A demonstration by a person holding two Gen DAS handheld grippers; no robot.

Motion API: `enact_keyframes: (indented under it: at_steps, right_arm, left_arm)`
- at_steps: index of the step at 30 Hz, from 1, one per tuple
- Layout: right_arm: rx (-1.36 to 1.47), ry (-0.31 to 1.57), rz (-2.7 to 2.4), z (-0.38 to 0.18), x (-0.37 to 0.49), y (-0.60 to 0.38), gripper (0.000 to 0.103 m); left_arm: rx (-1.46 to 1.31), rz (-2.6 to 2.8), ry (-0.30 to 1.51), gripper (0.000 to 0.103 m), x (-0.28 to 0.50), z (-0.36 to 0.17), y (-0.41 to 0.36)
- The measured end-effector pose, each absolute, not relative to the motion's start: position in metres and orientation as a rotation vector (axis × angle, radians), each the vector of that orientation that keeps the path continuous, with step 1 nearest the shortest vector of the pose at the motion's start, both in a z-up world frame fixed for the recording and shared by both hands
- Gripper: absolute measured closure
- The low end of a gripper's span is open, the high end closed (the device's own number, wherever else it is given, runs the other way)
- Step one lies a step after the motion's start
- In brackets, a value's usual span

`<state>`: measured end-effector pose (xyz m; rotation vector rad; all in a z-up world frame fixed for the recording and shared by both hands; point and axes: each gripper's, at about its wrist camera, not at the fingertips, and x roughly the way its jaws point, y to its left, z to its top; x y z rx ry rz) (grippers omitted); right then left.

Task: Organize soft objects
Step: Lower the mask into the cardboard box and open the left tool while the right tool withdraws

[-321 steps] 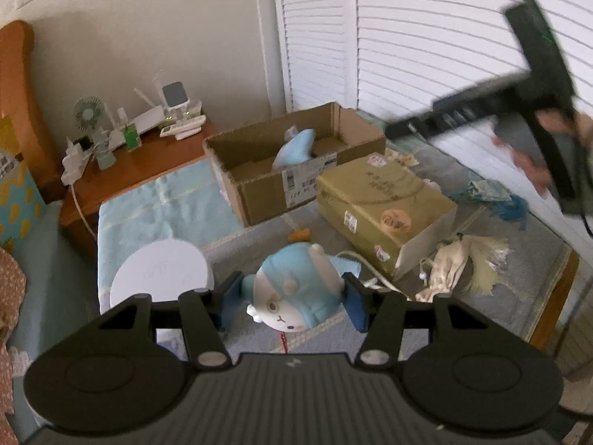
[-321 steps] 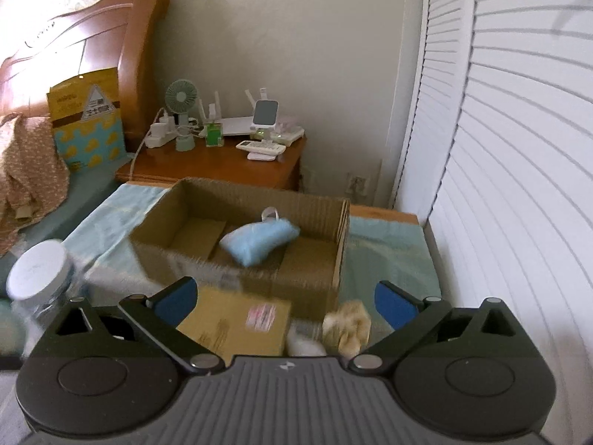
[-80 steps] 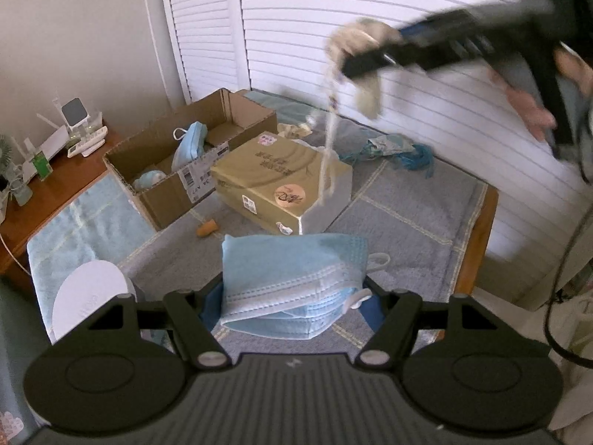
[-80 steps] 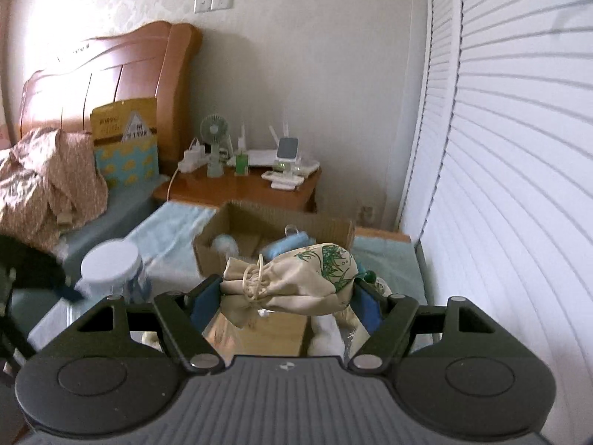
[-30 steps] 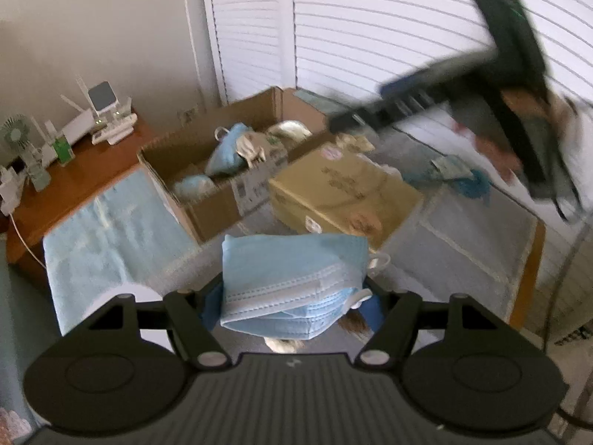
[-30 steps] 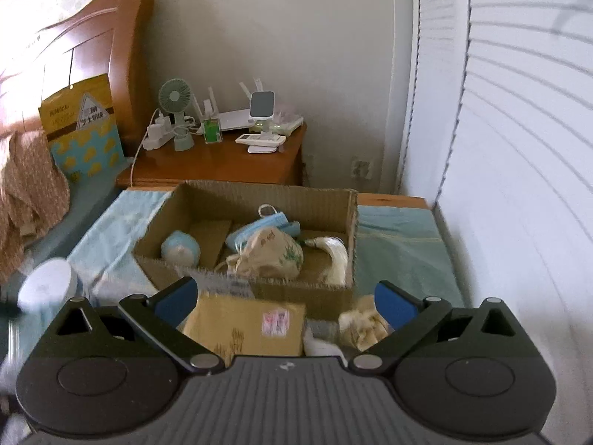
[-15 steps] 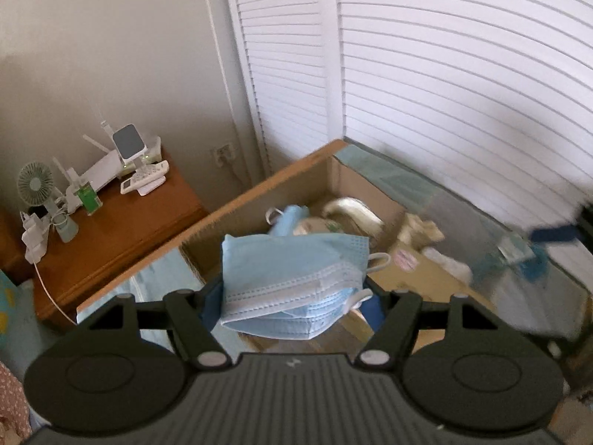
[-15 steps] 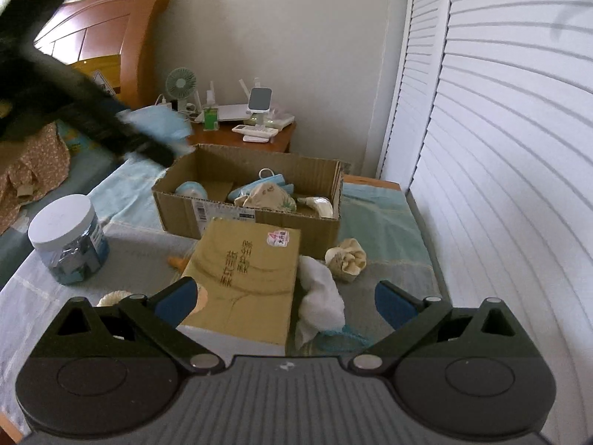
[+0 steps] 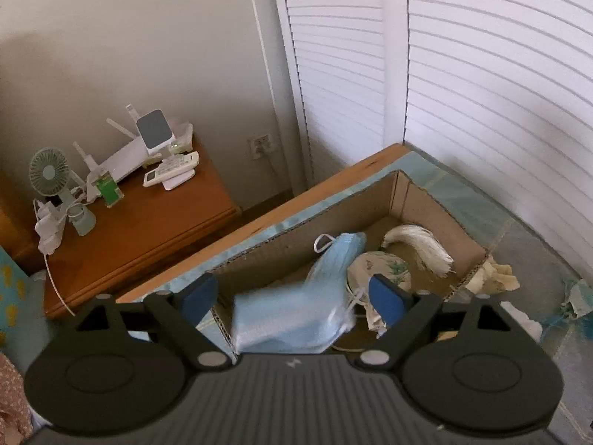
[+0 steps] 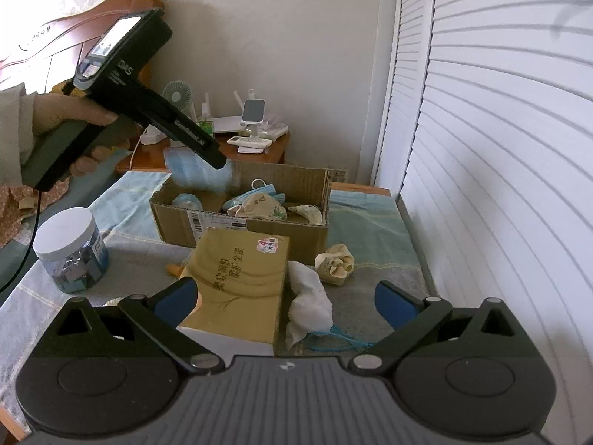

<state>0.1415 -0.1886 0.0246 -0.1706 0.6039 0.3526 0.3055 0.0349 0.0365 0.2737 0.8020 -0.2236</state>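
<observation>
So, left claw [image 9: 292, 298] spread wide over the near end of the cardboard box [image 9: 426, 200], jaws just opened up, blue pads clear on both sides. Blue face mask [image 9: 292, 315] between them but not pinched anymore, blurry, loose above the box's near wall; can't tell if touching the cardboard yet. Already inside the box: another blue mask [image 9: 343, 250] leaning upright, a floral drawstring pouch [image 9: 381, 270] right beside it, and a white tassel [image 9: 418, 246] toward the far end.

Right claw [image 10: 287, 298] also wide open, gripping nothing, hanging over the counter [image 10: 370, 230] above a tan flat carton [image 10: 241, 278]. Still out on the counter near it: a white cloth wad [image 10: 307, 302], a cream crumpled thing [image 10: 335, 261], a white-lidded jar [image 10: 70, 252] off to the left side.
</observation>
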Motion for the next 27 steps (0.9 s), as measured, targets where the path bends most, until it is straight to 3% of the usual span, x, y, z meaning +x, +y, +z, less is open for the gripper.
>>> enact_keyframes:
  at_steps: [4, 27]
  right_arm:
    - [-0.166, 0.601, 0.353, 0.026, 0.139, -0.191, 0.0]
    - [-0.157, 0.596, 0.353, 0.025, 0.109, -0.212, 0.0]
  left_arm:
    - [0.268, -0.231, 0.783, 0.009, 0.295, 0.042, 0.035]
    - [0.211, -0.224, 0.662, 0.008, 0.153, 0.063, 0.019]
